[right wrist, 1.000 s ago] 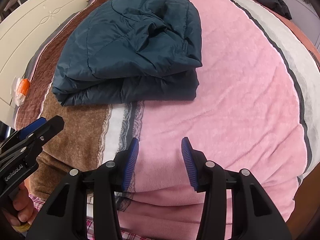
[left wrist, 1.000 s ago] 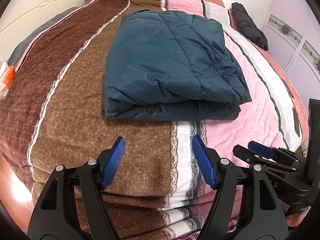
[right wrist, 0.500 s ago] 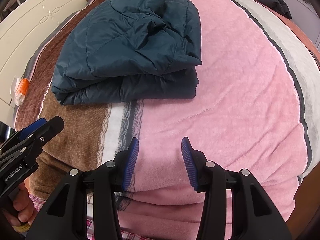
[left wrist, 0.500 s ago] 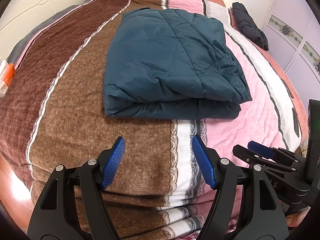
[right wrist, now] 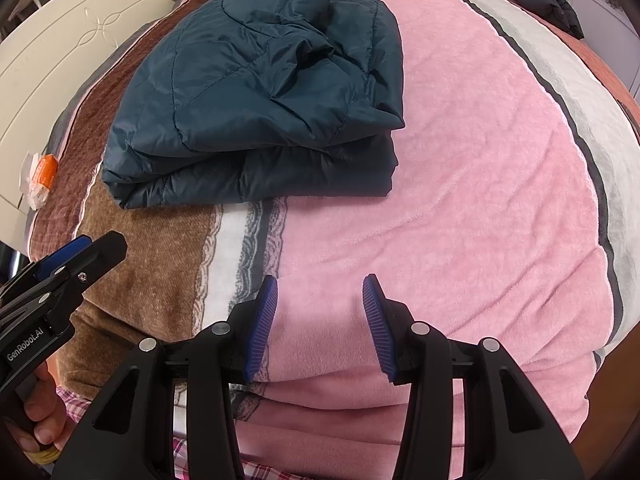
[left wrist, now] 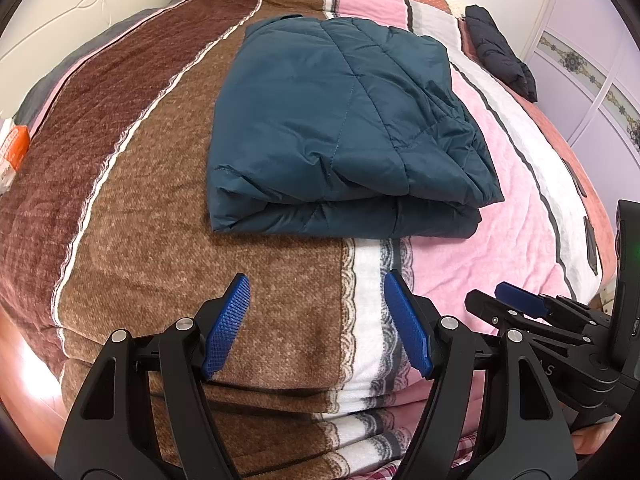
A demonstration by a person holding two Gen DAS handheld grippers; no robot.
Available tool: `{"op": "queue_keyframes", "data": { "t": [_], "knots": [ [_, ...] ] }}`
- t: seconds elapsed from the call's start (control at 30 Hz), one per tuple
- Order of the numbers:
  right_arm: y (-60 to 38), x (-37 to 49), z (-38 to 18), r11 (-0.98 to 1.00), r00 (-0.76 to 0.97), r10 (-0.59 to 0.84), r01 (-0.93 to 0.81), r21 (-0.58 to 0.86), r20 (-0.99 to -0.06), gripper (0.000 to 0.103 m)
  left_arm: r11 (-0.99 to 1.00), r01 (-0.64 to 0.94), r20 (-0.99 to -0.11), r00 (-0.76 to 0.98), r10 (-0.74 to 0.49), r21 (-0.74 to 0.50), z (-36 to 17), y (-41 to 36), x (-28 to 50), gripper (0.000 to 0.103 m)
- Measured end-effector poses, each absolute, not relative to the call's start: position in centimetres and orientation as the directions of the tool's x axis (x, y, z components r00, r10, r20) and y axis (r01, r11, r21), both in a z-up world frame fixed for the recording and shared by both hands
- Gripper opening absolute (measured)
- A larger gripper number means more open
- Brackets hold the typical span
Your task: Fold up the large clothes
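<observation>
Folded teal quilted jacket (left wrist: 344, 136) lying mid-bed on striped blanket (left wrist: 160, 240), well beyond left gripper (left wrist: 318, 322) and right gripper (right wrist: 320, 324), both spread apart, empty, hovering at near edge.

In the left wrist view the right gripper (left wrist: 520, 304) is cut off at 4 o'clock. The black garment (left wrist: 500, 54) at 1 o'clock is too small to identify. An orange-and-white packet (left wrist: 12, 152) at 9 o'clock is cropped, its print unreadable. The teal jacket's (left wrist: 340, 128) underside is hidden.
</observation>
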State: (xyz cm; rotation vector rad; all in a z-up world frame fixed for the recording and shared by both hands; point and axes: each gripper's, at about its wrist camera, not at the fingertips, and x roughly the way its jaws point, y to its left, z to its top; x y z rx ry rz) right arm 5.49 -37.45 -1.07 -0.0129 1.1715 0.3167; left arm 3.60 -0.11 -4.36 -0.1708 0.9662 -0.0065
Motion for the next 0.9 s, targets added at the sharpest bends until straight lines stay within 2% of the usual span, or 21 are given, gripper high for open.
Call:
{"op": "queue_keyframes", "data": {
  "t": [0.9],
  "knots": [
    [-37.40,5.34,-0.97,0.956,0.348,0.234,-0.254,0.149,-0.908,0.046,0.986,-0.077,-0.822,0.564,-0.080,-0.149,-4.51,0.05,3.62,0.069]
  ]
}}
